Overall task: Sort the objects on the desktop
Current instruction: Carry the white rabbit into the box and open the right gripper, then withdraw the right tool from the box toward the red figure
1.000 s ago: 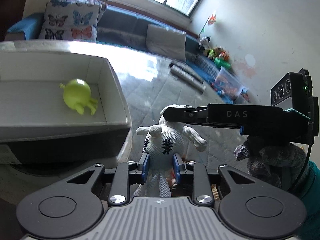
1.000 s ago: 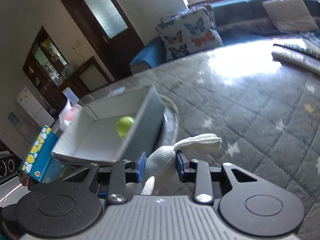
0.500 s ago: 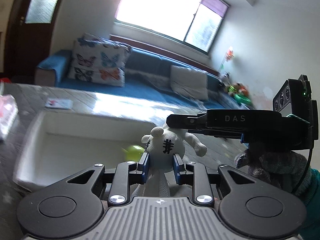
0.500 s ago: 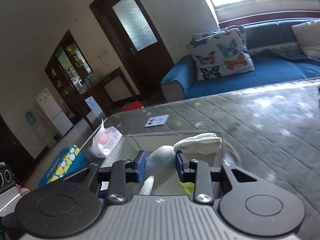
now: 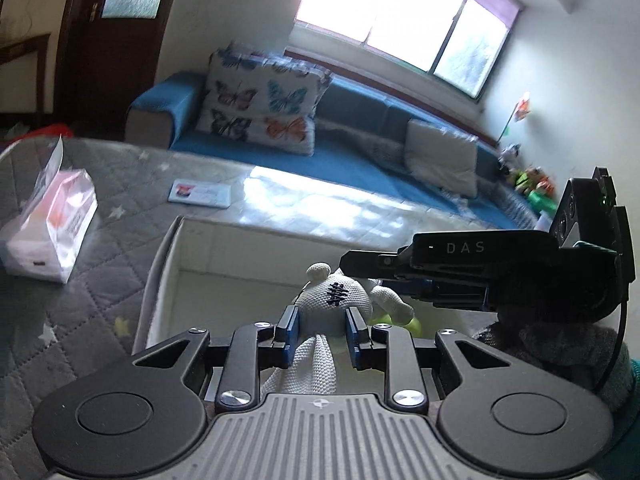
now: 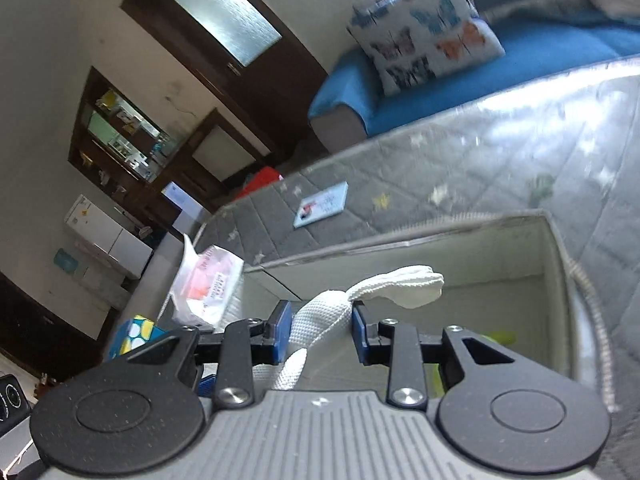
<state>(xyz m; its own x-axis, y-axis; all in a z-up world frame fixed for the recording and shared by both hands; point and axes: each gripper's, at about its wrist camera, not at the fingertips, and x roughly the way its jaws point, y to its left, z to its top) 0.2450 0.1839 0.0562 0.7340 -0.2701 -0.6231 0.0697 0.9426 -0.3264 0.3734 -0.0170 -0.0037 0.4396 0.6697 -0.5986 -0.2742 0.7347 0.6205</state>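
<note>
Both hand-held grippers, left (image 5: pixel 319 330) and right (image 6: pixel 320 330), now carry the clamped white knitted doll (image 5: pixel 334 294) above the white open box (image 5: pixel 240 248), directly beneath.

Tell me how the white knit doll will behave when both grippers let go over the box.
The doll is probably soft and floppy: a knit limb droops past the right gripper. Likely light, so it should land in the box without rolling or bouncing.

White knitted doll (image 5: pixel 332 300) with a black stitched mark hung over the open white box (image 5: pixel 224 240); green toy (image 6: pixel 500 337) lay inside the box.
</note>
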